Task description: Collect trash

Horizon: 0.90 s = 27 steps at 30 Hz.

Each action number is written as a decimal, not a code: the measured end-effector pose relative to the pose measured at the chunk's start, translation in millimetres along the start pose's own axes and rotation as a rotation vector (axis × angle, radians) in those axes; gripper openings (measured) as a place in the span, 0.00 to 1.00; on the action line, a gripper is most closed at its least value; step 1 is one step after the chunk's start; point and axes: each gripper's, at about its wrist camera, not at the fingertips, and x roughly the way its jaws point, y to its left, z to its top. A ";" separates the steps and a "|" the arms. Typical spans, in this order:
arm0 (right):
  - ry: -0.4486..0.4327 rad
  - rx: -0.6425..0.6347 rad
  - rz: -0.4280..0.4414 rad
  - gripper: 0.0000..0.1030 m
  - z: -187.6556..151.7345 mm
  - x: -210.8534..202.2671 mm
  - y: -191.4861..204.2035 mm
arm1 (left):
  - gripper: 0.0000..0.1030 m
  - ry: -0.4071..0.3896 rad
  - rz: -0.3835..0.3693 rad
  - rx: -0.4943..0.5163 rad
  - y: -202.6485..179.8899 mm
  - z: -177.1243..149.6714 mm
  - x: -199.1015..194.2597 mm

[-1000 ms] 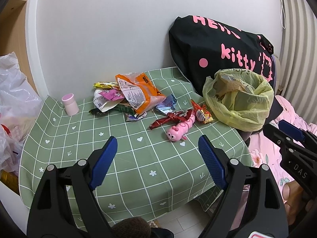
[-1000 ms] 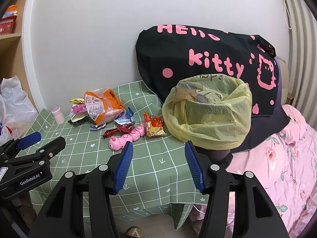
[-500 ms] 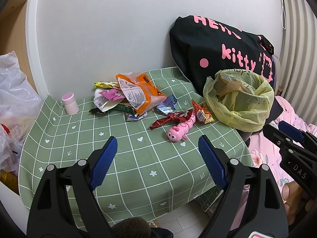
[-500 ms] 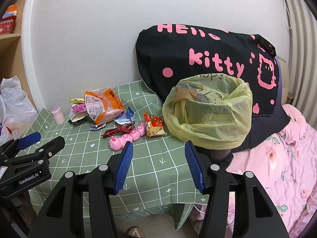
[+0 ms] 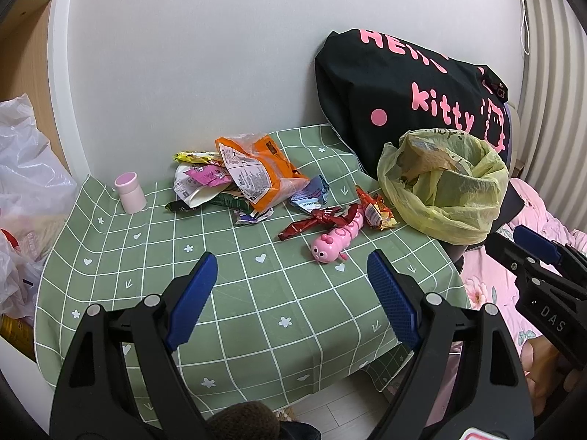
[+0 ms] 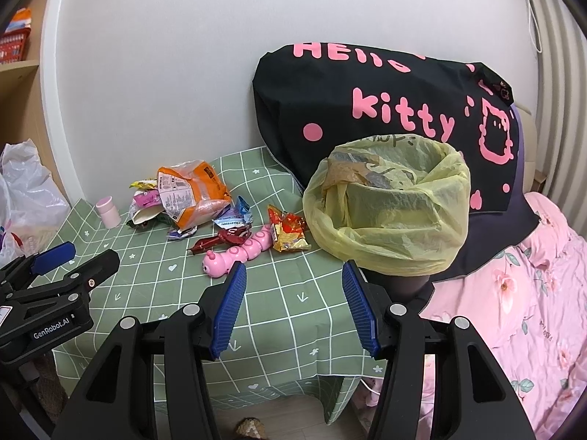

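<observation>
While both jaws gape empty, left gripper (image 5: 290, 275) and right gripper (image 6: 293, 293) hover off the green checked tablecloth (image 5: 227, 293)'s near edge. Wrapper pile (image 5: 238, 179) lies left of yellow-lined bin (image 5: 444, 190); pink caterpillar toy (image 5: 335, 240) fronts it; near cloth bare.

The left gripper (image 5: 290, 278) fills the lower frame, jaws spread wide with nothing between them, above the green checked counter (image 5: 234, 293). At centre lie an orange snack bag (image 5: 256, 172), wrappers and a pink caterpillar toy (image 5: 335, 238). A yellow trash bag (image 5: 447, 190) gapes at right.
</observation>
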 end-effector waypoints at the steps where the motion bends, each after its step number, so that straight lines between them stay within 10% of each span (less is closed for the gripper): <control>1: 0.000 0.000 -0.001 0.50 -0.4 0.4 0.2 | 0.77 0.000 0.001 0.000 0.0 -0.2 0.3; 27: 0.069 -0.007 0.038 0.50 9.0 52.3 8.1 | 0.77 0.050 0.019 -0.071 43.4 -0.4 42.4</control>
